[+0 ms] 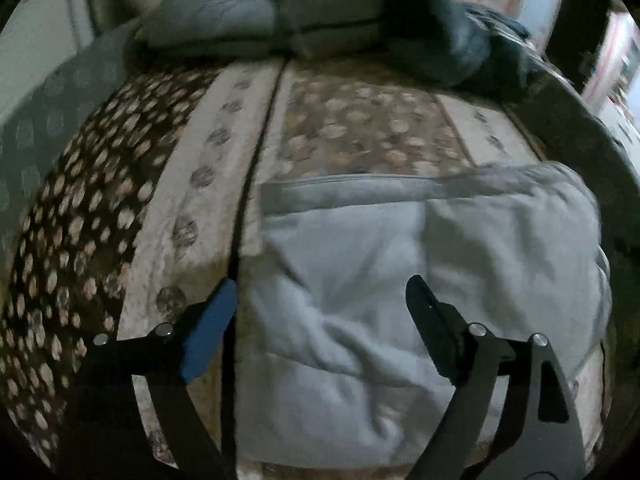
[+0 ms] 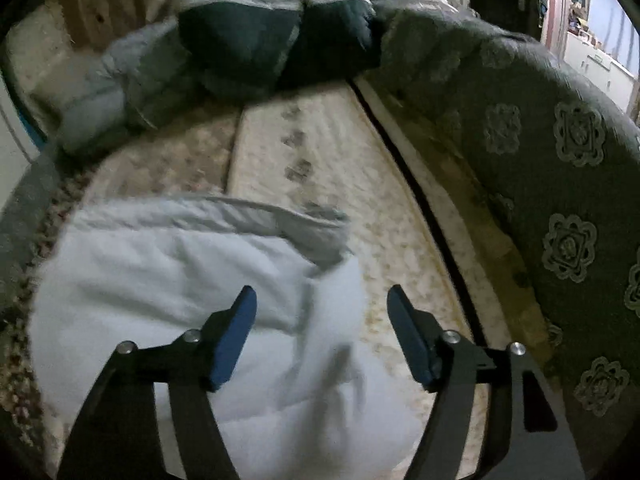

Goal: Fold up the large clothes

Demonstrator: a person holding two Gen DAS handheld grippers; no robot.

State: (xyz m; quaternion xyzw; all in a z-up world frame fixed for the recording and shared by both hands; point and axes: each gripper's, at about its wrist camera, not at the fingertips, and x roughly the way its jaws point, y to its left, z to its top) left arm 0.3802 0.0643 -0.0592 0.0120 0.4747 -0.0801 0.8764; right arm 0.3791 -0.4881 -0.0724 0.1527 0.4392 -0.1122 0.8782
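In the left wrist view, we see at the far left a dark cover with pale spots (image 1: 68,216), then a cream strip with grey dots (image 1: 192,184) running up the frame, and beside it a thin dark seam (image 1: 256,152) between two cushions. At the bottom our left claw (image 1: 320,308) stands wide, with nothing between its pads; the blue pad (image 1: 210,332) hangs over the seam and the black finger (image 1: 430,320) over cloth. Under and right of it lies the pale grey garment (image 1: 360,288), folded into a thick bundle filling the lower centre and right, its ribbed hem (image 1: 352,190) along the upper edge. Across the top of the frame sits a pile of folded clothes (image 1: 320,20), light grey at left, dark teal at right.

In the right wrist view, we find the same pale grey garment (image 2: 168,280) in the lower left, resting on the cream patterned cushion (image 2: 328,168). Our right claw (image 2: 320,300) is also spread wide and holds nothing; its left pad hangs above the garment, its right pad above bare cushion. The pile of clothes (image 2: 240,40) lies across the upper centre. Right of the dark seam (image 2: 420,192) rises a green backrest with medallion patterns (image 2: 560,160). Both views are somewhat blurred.
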